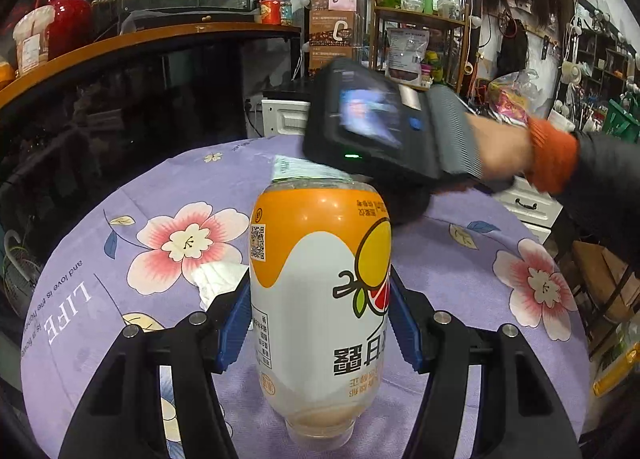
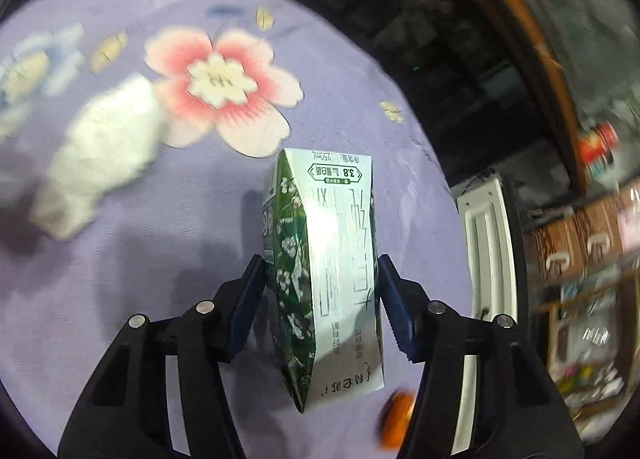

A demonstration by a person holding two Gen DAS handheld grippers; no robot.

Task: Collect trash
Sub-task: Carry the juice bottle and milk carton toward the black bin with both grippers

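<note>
Left gripper (image 1: pixel 320 315): clamped on bottle (image 1: pixel 320 291), frame centre, held for disposal | Right gripper (image 2: pixel 320 299): clamped on carton (image 2: pixel 324 271), centre, lifted above tablecloth (image 2: pixel 160 259) | Tissue (image 2: pixel 100 155): upper left, uncollected

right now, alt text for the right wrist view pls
The right gripper clamps a green and white milk carton between its blue pads, above a purple flowered tablecloth. A crumpled white tissue lies on the cloth to the left.
</note>
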